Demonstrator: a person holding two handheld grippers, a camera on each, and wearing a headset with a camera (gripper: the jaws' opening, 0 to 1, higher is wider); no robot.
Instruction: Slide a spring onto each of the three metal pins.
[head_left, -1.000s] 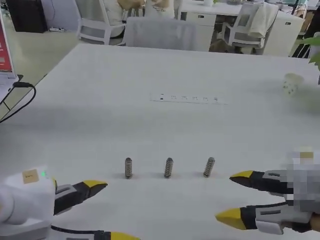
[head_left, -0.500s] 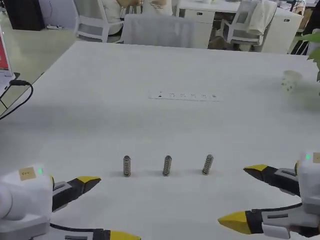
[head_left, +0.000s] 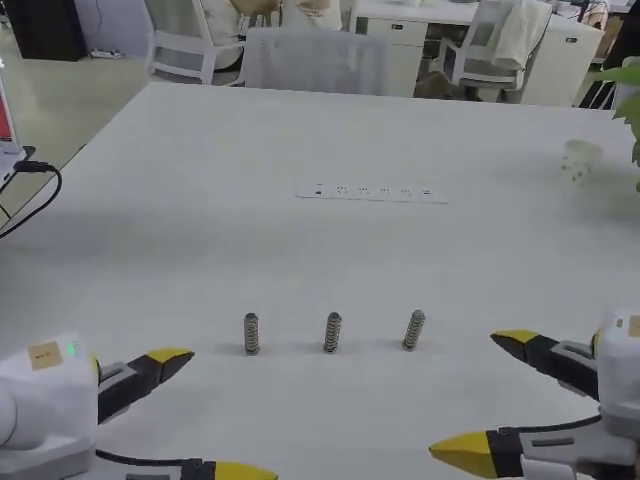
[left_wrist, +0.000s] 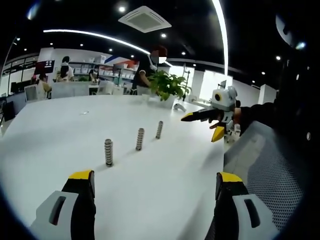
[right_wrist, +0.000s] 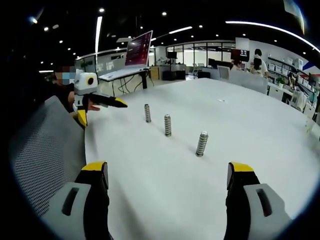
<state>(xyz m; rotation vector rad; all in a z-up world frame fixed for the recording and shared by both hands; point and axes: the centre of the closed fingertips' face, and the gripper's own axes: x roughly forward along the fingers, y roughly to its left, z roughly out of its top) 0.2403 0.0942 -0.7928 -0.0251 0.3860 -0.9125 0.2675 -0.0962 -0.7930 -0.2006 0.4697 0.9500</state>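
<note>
Springs first: the left spring (head_left: 251, 333), the middle spring (head_left: 332, 332) and the right spring (head_left: 414, 329) stand upright in an even row, well apart from one another, on the white table (head_left: 300, 250), closer to its near edge than its far one. Each looks seated over its pin. The pins are hidden inside the coils, so I cannot confirm them, but I judge the task done or all but done. The right spring seems to lean a touch, which may only be the lens.

The left gripper (head_left: 205, 415) hovers by the near edge, left of the row, with its jaws spread wide and holding nothing. The right gripper (head_left: 485, 395) hangs by the near edge on the right, just as wide and just as empty. Its upper tip is about level with the row and near the right spring.

The risk I see is a stray sweep. With jaws this wide, a yellow tip swung inward along the row could clip an end spring, tilt it or lift it off its pin.

Nothing stands between the grippers and the row. Farther off, a socket strip (head_left: 370, 192) sits mid-table and a pale cup (head_left: 580, 165) sits toward the far right corner. A black cord (head_left: 30, 200) loops by the left edge, and chairs (head_left: 320, 65) wait beyond the far edge.
</note>
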